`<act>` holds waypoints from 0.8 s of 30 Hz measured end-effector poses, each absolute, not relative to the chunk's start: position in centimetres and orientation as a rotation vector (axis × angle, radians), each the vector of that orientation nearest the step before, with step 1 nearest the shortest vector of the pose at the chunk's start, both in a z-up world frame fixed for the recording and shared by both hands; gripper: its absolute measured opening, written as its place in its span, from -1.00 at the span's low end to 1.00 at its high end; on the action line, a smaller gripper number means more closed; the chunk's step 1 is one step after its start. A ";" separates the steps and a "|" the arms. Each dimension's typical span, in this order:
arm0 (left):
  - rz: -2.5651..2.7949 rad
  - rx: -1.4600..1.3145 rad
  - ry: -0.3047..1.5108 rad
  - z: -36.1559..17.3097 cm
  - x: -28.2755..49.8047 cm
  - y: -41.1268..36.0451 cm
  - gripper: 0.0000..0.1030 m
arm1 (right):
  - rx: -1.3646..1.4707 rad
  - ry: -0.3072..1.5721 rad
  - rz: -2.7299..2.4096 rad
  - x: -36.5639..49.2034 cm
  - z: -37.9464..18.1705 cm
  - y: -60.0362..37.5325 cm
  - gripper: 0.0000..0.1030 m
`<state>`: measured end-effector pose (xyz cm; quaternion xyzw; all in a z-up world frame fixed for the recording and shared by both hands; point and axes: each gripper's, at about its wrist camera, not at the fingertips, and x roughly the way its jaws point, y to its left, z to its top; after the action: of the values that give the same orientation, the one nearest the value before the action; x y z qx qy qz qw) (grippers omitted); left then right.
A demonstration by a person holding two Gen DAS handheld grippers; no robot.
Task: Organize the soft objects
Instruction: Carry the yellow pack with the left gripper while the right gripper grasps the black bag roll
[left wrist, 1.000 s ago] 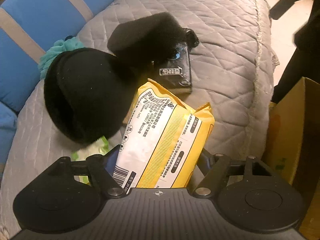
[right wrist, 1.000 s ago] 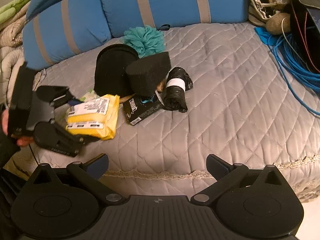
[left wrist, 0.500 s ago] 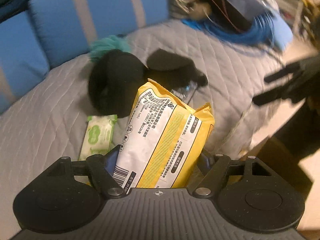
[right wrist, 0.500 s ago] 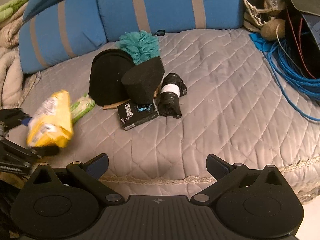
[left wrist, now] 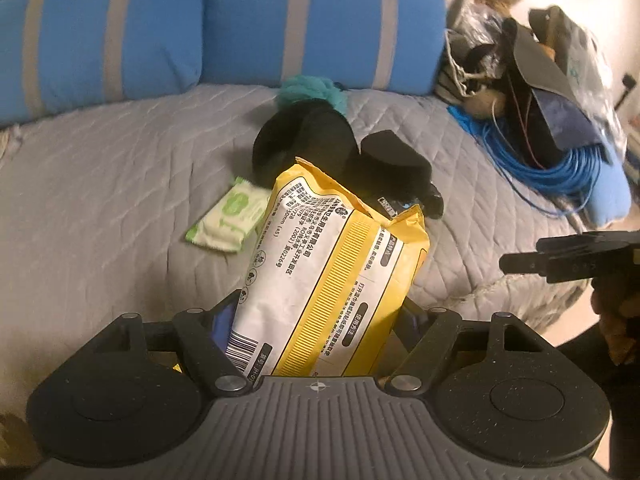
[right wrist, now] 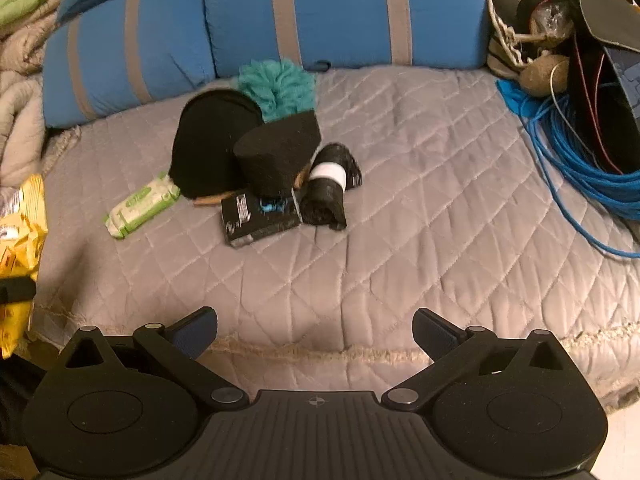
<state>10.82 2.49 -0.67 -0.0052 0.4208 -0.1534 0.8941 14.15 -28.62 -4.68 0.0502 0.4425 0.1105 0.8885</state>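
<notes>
My left gripper (left wrist: pixel 318 310) is shut on a yellow and white wipes pack (left wrist: pixel 332 272), held upright above the grey quilted bed cover (left wrist: pixel 100 200). The right wrist view catches that pack (right wrist: pixel 20 224) at its left edge, off the side of the bed. A small green wipes pack (right wrist: pixel 142 204) lies flat on the quilt. Beside it is a pile: a round black cushion (right wrist: pixel 208 148), a black foam wedge (right wrist: pixel 280 152), a teal puff (right wrist: pixel 276 88), a black roll with a white band (right wrist: pixel 328 184) and a black box (right wrist: pixel 260 216). My right gripper (right wrist: pixel 316 320) hangs open over the bed's front edge with nothing between its fingers.
Blue striped pillows (right wrist: pixel 340 8) line the back of the bed. A coil of blue cable (right wrist: pixel 592 168) and a heap of bags and loose things (left wrist: pixel 540 60) fill the right side. Beige bedding (right wrist: pixel 20 112) lies at the left.
My left gripper rose and rolled with the yellow pack, moving left off the bed. The green wipes pack beneath it came into full view. My right gripper stayed put.
</notes>
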 end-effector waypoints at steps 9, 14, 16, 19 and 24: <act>-0.229 -0.089 0.804 -0.6 10.0 4.6 0.45 | -0.023 0.808 0.208 16.1 -6.0 -28.4 1.00; -0.213 -0.075 0.806 -0.9 9.7 4.7 0.45 | -0.052 0.804 0.216 18.7 -6.5 -28.0 1.00; -0.211 -0.085 0.810 -1.0 9.9 4.9 0.45 | -0.048 0.815 0.215 19.8 -6.4 -28.0 1.00; -0.215 -0.108 0.804 -1.0 10.0 5.2 0.45 | -0.054 0.813 0.210 21.5 -6.4 -28.1 0.99; -0.229 -0.118 0.807 -1.1 10.1 5.2 0.45 | -0.022 0.842 0.195 24.0 -6.9 -28.4 0.71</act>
<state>10.09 5.21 -1.08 -0.0574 0.3914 -0.1110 0.9117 24.04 -28.36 -6.87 -0.0105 0.4081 0.0946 0.9079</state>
